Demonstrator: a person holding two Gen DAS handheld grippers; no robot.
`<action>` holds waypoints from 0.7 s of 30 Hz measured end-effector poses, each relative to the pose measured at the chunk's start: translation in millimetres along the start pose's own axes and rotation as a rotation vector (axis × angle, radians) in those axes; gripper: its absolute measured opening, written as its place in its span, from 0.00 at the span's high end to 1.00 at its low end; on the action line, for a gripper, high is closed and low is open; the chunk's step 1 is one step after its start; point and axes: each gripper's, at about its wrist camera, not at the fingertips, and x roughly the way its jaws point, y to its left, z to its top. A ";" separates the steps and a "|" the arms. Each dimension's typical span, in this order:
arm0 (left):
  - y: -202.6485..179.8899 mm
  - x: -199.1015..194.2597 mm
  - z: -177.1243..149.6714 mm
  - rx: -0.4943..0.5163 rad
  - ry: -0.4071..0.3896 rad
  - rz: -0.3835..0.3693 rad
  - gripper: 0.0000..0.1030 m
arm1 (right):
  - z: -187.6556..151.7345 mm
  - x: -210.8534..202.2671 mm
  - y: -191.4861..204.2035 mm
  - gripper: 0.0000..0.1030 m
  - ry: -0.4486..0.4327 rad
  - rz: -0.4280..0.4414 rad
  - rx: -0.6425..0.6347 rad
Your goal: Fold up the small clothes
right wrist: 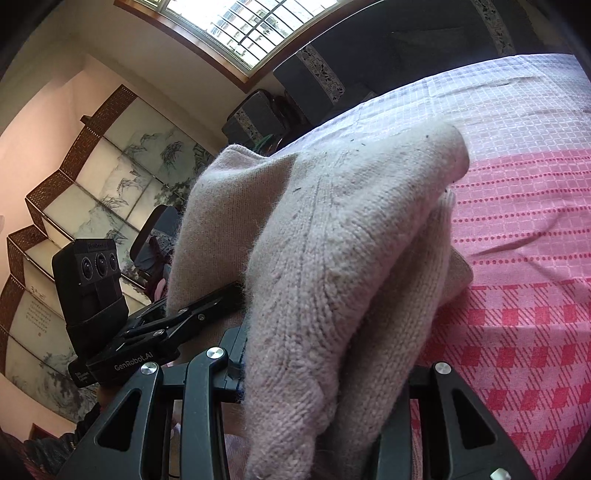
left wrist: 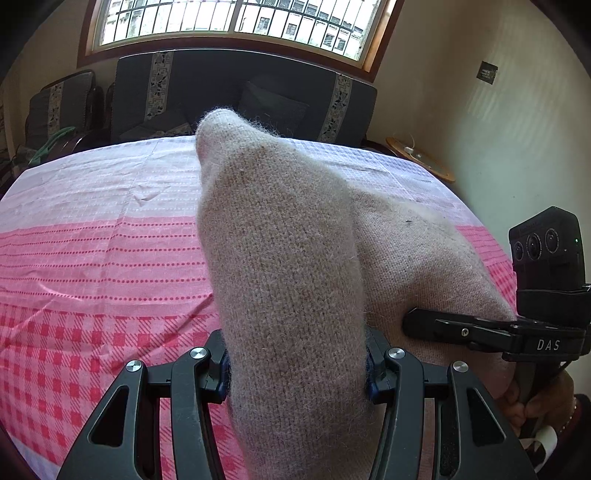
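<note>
A beige knitted garment (left wrist: pixel 288 251) is bunched between the jaws of my left gripper (left wrist: pixel 297 373), which is shut on a thick fold that stands up toward the camera. In the right wrist view the same knit garment (right wrist: pixel 332 240) drapes over my right gripper (right wrist: pixel 325 373), shut on another bunched part; its right finger is hidden under the cloth. The garment hangs between the two grippers above the pink checked cloth (left wrist: pixel 92 258). The right gripper's finger (left wrist: pixel 436 325) touches the knit in the left view, and the left gripper's finger (right wrist: pixel 207 306) shows in the right view.
The pink and white cloth (right wrist: pixel 535 240) covers a wide flat surface under both grippers. A dark sofa (left wrist: pixel 229 92) stands behind it under a barred window (left wrist: pixel 236 18). A wooden round object (left wrist: pixel 417 157) lies at the far right. A folding painted screen (right wrist: pixel 92 177) stands at the left.
</note>
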 end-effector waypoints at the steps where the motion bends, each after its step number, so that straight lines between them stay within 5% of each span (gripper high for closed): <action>1: 0.2 -2.7 -2.0 0.001 0.000 0.001 0.49 | -1.8 -0.6 1.5 0.66 0.000 -0.002 -0.005; 21: -4.8 -45.7 -51.3 0.029 -0.019 0.025 0.49 | -19.5 -4.2 10.7 0.66 -0.010 0.008 -0.037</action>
